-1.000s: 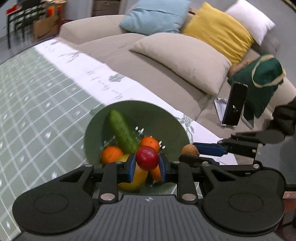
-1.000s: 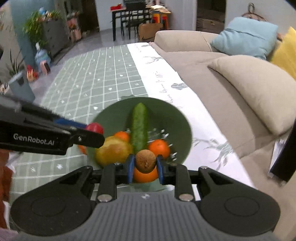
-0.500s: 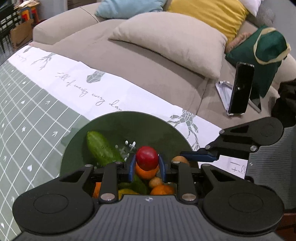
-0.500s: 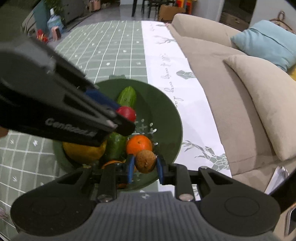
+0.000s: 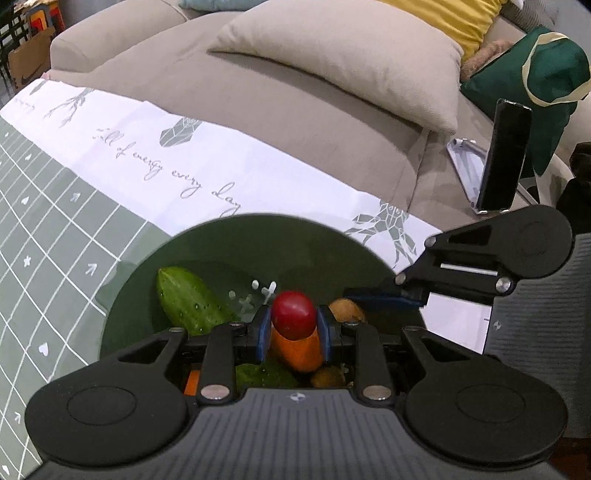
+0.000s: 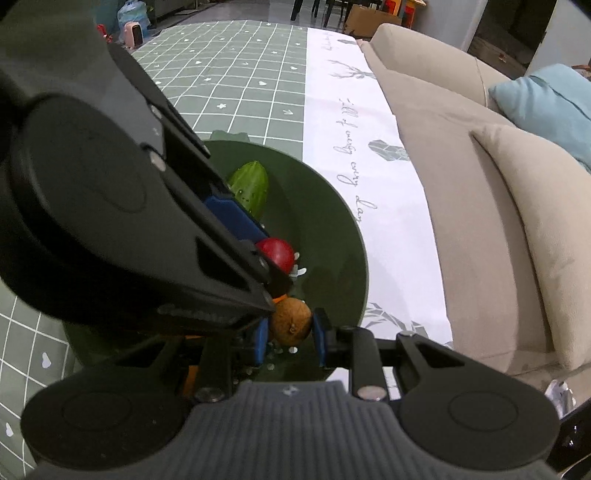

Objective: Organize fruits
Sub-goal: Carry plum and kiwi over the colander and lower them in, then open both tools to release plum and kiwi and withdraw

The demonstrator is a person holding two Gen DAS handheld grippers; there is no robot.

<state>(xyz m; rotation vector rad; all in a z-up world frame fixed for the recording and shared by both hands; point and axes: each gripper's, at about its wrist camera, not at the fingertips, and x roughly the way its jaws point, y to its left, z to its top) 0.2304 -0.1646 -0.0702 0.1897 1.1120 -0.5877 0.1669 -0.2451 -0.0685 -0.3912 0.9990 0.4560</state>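
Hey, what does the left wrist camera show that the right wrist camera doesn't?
Only the left wrist view shows a phone standing on the sofa, a dark green bag and a yellow cushion. Only the right wrist view shows a light blue cushion. Both show the green bowl holding a cucumber, the left hand-held gripper clamping a red fruit, and the right hand-held gripper clamping a brown fruit.
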